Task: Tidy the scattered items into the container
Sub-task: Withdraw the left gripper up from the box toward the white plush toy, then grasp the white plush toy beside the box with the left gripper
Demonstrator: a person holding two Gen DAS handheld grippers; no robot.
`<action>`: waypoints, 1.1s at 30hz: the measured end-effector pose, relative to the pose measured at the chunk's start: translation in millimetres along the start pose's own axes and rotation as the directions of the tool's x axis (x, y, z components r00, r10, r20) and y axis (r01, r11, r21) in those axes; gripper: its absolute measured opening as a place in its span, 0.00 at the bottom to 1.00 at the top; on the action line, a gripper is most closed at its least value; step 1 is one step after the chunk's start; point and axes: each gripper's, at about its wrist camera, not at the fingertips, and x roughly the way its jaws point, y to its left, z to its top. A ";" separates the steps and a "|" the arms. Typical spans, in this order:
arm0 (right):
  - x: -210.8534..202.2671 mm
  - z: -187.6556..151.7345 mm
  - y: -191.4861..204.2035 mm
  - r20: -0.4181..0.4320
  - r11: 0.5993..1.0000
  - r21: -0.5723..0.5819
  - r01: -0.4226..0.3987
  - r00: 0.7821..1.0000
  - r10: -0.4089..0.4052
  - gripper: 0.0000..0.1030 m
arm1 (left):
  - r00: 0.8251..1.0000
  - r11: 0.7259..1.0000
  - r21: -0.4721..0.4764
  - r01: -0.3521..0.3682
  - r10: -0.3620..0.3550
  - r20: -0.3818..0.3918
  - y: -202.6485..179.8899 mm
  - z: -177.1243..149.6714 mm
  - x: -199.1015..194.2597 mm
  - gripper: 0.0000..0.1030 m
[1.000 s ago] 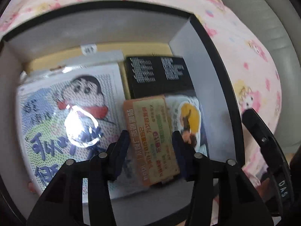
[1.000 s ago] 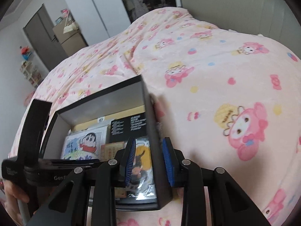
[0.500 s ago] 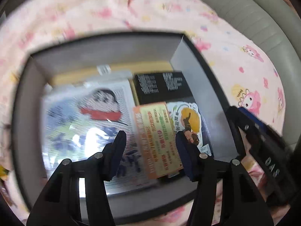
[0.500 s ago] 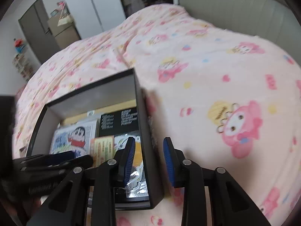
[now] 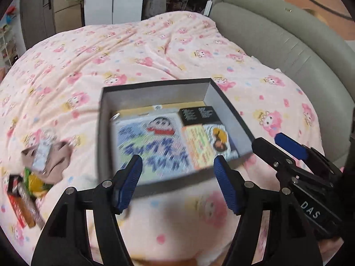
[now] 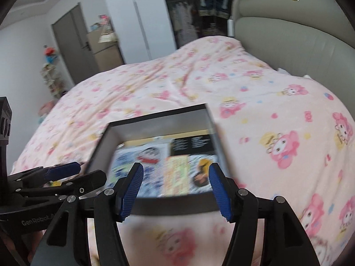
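Note:
A black box with grey inner walls lies on the pink bedspread. Inside it lie a cartoon-boy pack, a black carton, an orange packet and a picture card. My left gripper hangs above the box's near edge, jaws opening, nothing between them. My right gripper is likewise above the near edge, jaws opening and empty. Scattered items lie left of the box: a beige cloth, a clear packet, a green and yellow pack and a red-brown bar.
The pink cartoon-print bedspread stretches far behind the box. A grey padded headboard curves along the right. A door, wardrobes and a small shelf stand at the back of the room. A hand holds the left gripper's handle.
Both grippers rose and drew back from inside the box, and both widened. The orange packet, earlier between the left fingers, now lies in the box. The scattered items came into view on the left.

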 end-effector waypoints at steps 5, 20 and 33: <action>-0.1 -32.8 46.7 -0.040 0.989 -0.072 -0.133 0.991 0.130 0.56 | 0.997 0.994 -0.077 -0.076 0.077 0.017 44.4 -41.3 -19.7 0.66; 114.9 -95.0 144.0 -0.328 0.951 -0.145 -0.272 0.920 0.213 0.56 | 0.996 0.888 -0.460 -0.025 -0.017 -0.087 186.9 -88.4 62.2 0.60; 125.8 -104.8 130.9 -0.380 0.912 0.005 -0.410 0.843 0.381 0.14 | 0.987 0.865 -0.487 0.119 -0.156 -0.036 190.5 -87.9 76.1 0.60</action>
